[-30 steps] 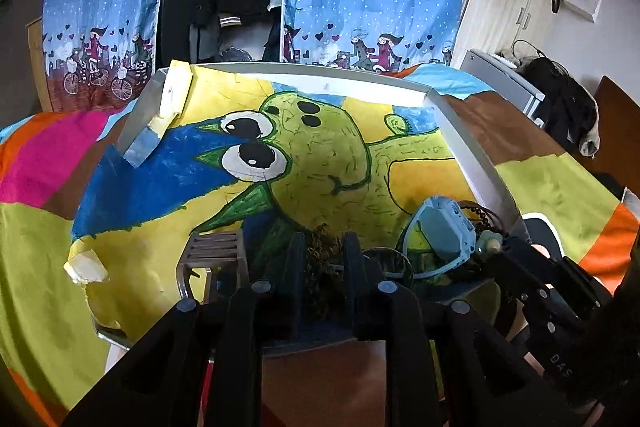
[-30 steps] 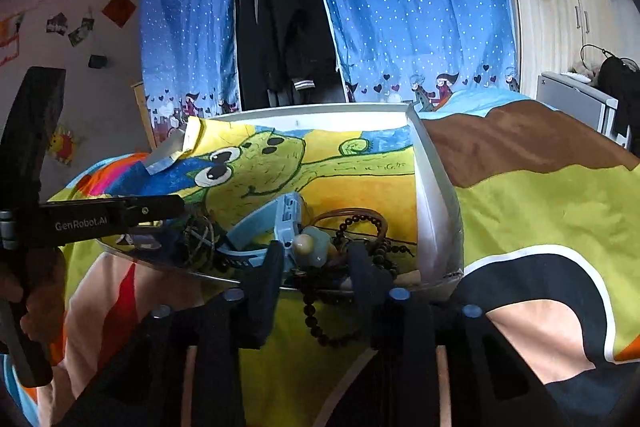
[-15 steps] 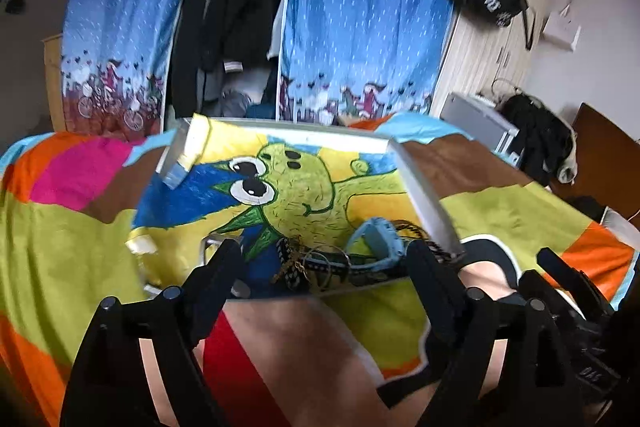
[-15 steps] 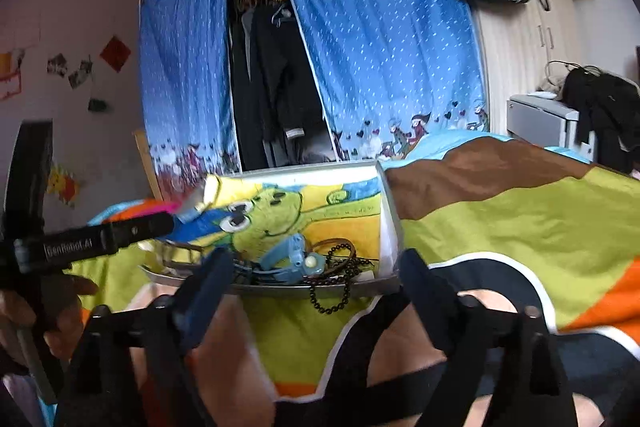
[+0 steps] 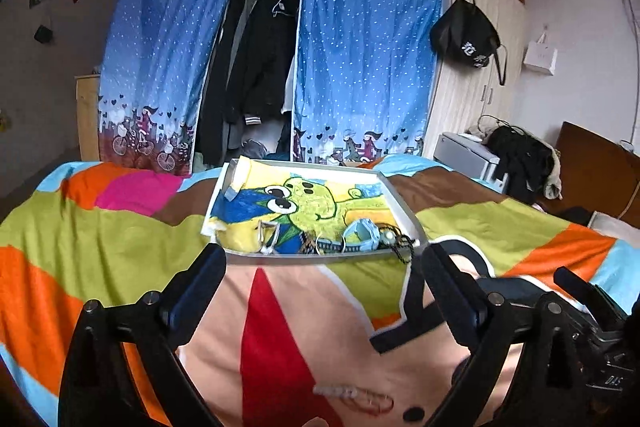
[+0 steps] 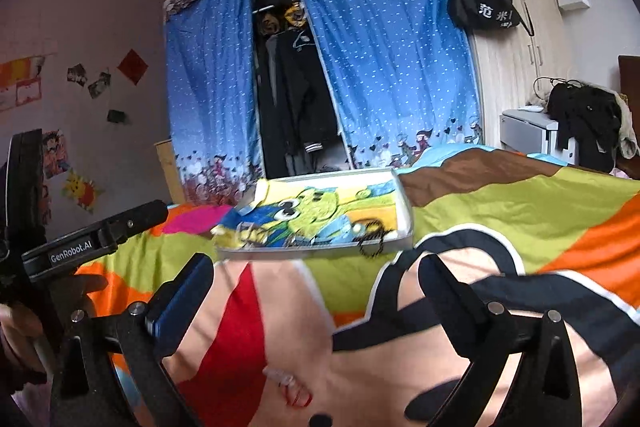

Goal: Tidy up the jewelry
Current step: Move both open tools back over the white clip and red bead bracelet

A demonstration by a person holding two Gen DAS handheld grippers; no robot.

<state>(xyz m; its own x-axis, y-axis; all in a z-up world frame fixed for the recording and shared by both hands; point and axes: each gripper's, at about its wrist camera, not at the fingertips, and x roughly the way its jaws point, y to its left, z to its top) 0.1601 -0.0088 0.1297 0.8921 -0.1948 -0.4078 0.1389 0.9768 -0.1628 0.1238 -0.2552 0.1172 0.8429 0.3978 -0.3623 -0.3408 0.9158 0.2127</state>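
bedroom tray of jewelry sits beyond two empty grippers

bright patchwork bedspread [image 5: 100,239] covers the bed, with blue dotted curtains [image 5: 368,67] and hanging dark clothes behind. a white tray [image 5: 402,201] lined with a green cartoon drawing rests on the bed, and the jewelry is bunched along its near edge: a light blue watch [image 5: 362,233], a small metal buckle [image 5: 266,233], and a string of dark beads [image 5: 402,251] draped over the rim. the left gripper [image 5: 320,263] hovers just short of the tray, fingers spread wide, holding nothing. the right gripper [image 6: 316,267] is likewise wide apart and empty, well back from the tray, with motion blur across its view.
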